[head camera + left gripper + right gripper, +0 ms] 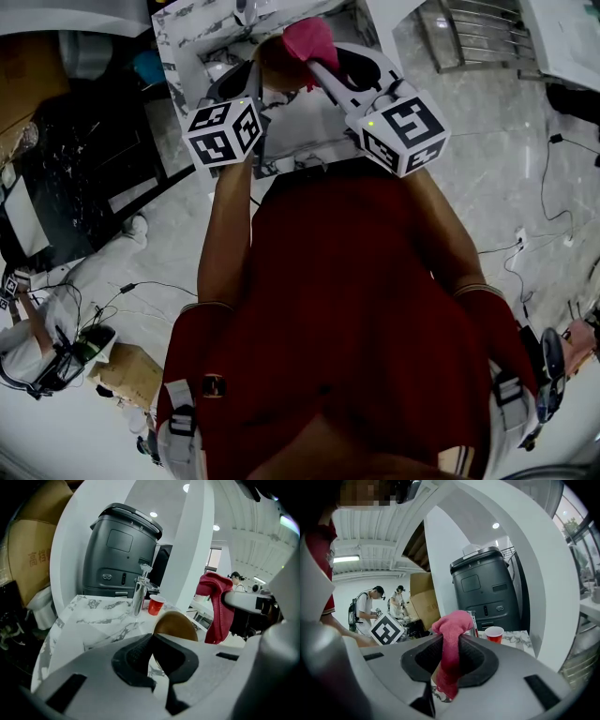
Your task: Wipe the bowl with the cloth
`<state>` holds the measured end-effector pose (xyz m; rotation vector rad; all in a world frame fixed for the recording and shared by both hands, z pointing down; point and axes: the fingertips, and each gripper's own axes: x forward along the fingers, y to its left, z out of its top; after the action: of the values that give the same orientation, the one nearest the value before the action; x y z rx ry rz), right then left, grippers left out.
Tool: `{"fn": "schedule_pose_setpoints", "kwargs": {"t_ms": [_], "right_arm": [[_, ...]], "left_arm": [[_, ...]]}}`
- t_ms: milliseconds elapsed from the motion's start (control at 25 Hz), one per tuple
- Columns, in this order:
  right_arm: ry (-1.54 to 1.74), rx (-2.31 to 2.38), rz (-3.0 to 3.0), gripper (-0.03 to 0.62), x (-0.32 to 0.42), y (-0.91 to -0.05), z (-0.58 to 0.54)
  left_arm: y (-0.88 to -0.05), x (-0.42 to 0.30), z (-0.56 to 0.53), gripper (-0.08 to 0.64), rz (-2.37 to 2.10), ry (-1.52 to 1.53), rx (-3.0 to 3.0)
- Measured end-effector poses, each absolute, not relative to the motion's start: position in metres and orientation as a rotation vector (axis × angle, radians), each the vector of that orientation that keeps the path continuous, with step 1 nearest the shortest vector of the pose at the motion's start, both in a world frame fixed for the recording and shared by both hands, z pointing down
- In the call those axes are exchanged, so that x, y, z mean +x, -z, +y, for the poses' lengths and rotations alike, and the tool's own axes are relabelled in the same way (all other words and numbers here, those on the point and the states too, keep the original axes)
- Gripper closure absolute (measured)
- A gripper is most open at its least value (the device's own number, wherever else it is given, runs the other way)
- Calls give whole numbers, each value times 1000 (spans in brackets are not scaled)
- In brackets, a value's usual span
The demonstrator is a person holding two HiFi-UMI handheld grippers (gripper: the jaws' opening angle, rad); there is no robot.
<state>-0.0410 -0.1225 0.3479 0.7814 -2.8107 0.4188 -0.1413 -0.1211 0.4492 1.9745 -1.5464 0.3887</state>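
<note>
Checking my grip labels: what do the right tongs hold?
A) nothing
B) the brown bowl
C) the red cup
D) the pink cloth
D: the right gripper view shows the pink cloth pinched between the right tongs; the left tongs grip the brown bowl.

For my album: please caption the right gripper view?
Right gripper pinching a pink cloth, red cup and grey machine behind.
</note>
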Motion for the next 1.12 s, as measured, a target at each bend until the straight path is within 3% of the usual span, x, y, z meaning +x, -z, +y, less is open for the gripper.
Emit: {"fn": "schedule_pose_setpoints", "kwargs": {"t_ms": [1120], "right_arm": [[-262, 892, -2829, 511, -26, -345, -158]], "left_arm": [[-566, -131, -137, 546, -1212, -568, 1774]]}}
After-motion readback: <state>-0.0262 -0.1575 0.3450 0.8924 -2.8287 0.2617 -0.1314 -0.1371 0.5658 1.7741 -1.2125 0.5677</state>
